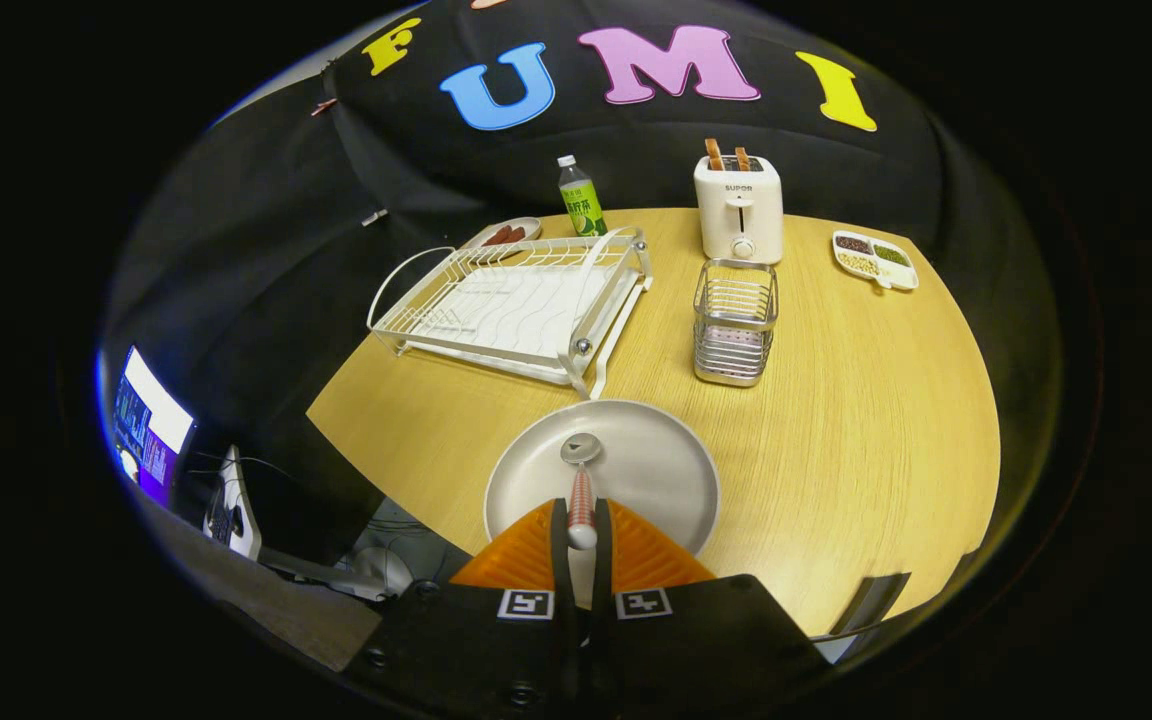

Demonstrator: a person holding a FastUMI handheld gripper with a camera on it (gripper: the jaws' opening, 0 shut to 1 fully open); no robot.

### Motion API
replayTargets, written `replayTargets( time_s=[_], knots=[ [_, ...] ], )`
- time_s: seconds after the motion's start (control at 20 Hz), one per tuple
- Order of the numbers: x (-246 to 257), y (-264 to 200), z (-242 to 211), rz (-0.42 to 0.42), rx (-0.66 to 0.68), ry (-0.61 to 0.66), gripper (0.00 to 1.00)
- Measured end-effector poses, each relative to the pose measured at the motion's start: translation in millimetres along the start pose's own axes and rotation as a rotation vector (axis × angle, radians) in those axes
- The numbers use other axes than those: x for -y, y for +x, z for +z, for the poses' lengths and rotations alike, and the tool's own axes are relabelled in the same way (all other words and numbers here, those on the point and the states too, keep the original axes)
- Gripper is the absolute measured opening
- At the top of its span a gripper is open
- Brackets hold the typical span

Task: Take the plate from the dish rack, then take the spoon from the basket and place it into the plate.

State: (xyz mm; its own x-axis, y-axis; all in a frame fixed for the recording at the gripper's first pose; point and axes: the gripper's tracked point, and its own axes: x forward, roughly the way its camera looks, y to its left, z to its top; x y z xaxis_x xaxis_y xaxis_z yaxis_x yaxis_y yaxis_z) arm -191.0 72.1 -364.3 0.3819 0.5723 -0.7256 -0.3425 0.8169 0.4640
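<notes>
A round white plate [651,470] lies flat on the wooden table [866,450], just ahead of my fingers. My gripper [581,520] is shut on the spoon [581,480]: both orange fingers [521,555] press on its red-and-white handle. The spoon's metal bowl points forward, over the middle of the plate. Whether the bowl touches the plate I cannot tell. Beyond the plate to the left stands the white wire dish rack [516,300], with nothing in it. To the right of the rack stands the metal wire basket [734,322], also with nothing in it.
Along the table's far edge stand a green drink bottle [581,197], a white toaster [739,205] with two slices in it, a small dish of red food [506,234] and a divided snack tray [874,258]. A monitor [148,425] glows below the table's left side.
</notes>
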Motion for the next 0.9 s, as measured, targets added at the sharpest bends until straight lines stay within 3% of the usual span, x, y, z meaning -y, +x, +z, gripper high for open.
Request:
replayTargets(
  time_s=[0.25,0.7,0.75,0.9],
  knots=[
    [-2,5,-9,-0.009,-0.022,-0.001,0.1],
    [7,13,-27,-0.098,-0.062,-0.012,0.17],
    [9,11,-26,-0.107,-0.058,-0.008,0.19],
    [10,13,-22,-0.126,-0.048,0.011,0.38]
  ],
)
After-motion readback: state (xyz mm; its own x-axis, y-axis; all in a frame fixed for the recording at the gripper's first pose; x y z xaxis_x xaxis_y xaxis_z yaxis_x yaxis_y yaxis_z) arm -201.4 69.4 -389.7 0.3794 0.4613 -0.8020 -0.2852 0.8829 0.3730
